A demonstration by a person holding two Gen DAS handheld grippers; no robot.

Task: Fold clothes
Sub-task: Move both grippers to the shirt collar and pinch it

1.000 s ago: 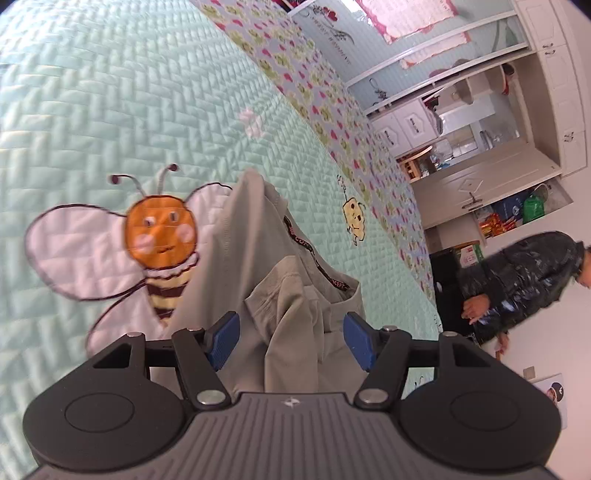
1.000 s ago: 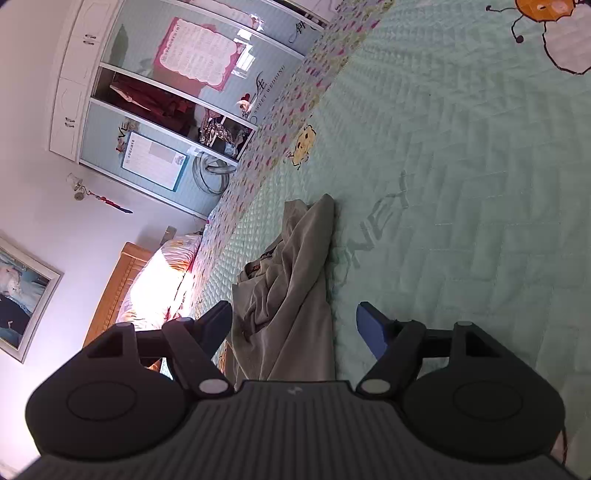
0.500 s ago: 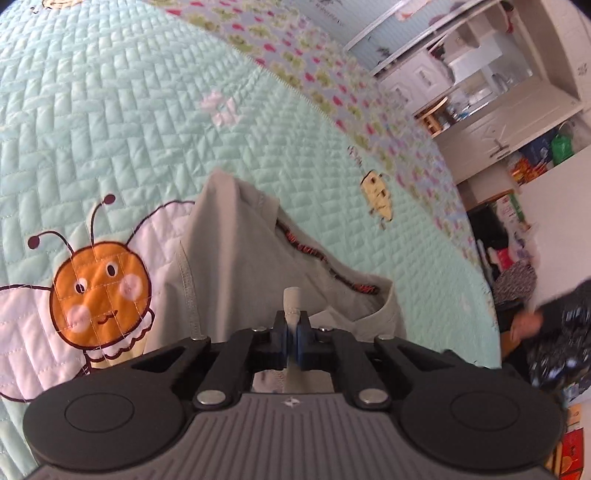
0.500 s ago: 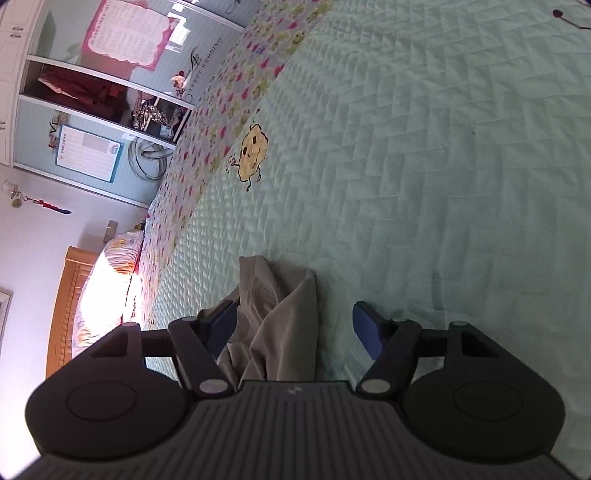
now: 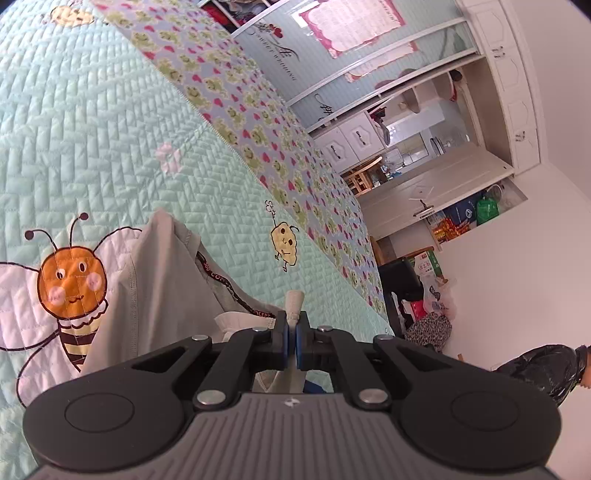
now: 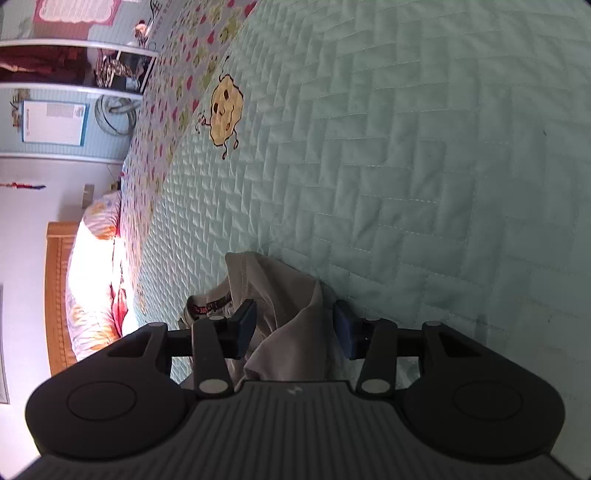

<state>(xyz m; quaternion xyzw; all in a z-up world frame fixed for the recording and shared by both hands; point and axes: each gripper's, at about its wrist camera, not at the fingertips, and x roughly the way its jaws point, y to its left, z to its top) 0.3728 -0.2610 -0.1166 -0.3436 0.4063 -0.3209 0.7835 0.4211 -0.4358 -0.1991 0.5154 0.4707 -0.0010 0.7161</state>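
Grey garment (image 5: 162, 291) lying on quilt (image 5: 92, 140), beside bee (image 5: 70, 280) at nine o'clock. Left gripper (image 5: 294, 341) pinched tight on a fabric edge at twelve o'clock. Right gripper (image 6: 293, 326) half open, jaws just closing around a bunched fold, not yet clamped. Step judged: securing both corners. Next: finish right grip, then lift together and carry across.

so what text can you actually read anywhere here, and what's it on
Nothing reads in full.
Red lettering on the dark neck tape of the beige garment: too small and curved to read.
Script decal on the wardrobe door: looks like words, not legible.
Pink poster and blue-framed notice: print too small.
Green box by the wall: blurred.
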